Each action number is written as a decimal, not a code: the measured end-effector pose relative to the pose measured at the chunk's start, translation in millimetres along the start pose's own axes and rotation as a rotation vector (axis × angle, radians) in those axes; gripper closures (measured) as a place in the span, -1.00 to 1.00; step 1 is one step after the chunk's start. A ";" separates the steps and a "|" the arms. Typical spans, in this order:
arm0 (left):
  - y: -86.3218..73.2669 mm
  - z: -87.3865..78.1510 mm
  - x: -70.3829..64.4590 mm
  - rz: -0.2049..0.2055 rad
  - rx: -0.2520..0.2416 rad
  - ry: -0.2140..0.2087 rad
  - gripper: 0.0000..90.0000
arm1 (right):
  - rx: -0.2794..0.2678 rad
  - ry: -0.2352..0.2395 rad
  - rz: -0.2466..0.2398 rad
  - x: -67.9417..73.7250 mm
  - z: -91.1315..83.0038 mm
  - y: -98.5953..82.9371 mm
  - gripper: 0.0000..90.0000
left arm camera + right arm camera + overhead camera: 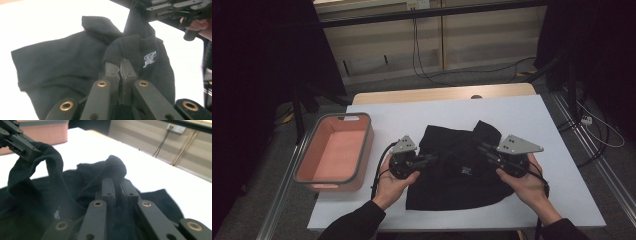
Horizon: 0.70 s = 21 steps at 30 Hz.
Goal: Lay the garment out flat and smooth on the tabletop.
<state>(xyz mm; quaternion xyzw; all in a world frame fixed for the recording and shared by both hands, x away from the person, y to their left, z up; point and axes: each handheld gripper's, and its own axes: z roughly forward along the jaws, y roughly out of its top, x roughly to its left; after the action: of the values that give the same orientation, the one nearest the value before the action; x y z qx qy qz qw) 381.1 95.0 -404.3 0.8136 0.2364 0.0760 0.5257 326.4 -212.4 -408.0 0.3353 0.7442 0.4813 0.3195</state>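
Note:
A black garment (452, 192) lies crumpled in the middle of the white table (532, 120), with a small white logo (149, 58) on it. My left gripper (431, 158) is at the garment's left edge. In the left gripper view it (119, 64) is shut on a raised fold of the cloth (62, 57). My right gripper (482, 148) is at the upper right part of the garment. In the right gripper view it (117, 182) is shut on a bunched fold of the cloth (155, 200). Both folds are lifted slightly off the table.
A pink basket (332, 155) with a grey rim stands empty at the table's left edge. White tabletop lies bare beyond and to the right of the garment. Cables (422, 70) trail on the floor behind the table, and dark curtains hang on both sides.

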 end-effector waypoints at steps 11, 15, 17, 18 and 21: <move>25.5 3.2 25.0 -0.032 -0.079 0.076 0.94 | -0.055 -0.030 0.023 -20.4 15.6 23.0 0.85; 15.2 3.4 27.9 -0.035 -0.043 0.082 0.94 | 0.008 -0.014 0.030 -16.0 25.0 10.0 0.84; 8.6 2.3 27.3 -0.027 -0.018 0.085 0.94 | 0.044 0.003 0.024 -10.1 25.4 -0.6 0.83; 4.6 2.1 26.3 -0.023 -0.007 0.082 0.94 | 0.059 0.006 0.027 -7.5 24.6 -5.8 0.82; -8.6 0.6 20.7 -0.007 0.029 0.069 0.94 | 0.091 0.024 0.039 -0.8 20.7 -19.0 0.80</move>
<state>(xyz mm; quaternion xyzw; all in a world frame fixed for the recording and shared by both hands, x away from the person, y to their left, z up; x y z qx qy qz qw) 396.9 107.1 -414.8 0.8173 0.2583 0.0989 0.5054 339.7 -208.6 -432.4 0.3581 0.7625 0.4569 0.2856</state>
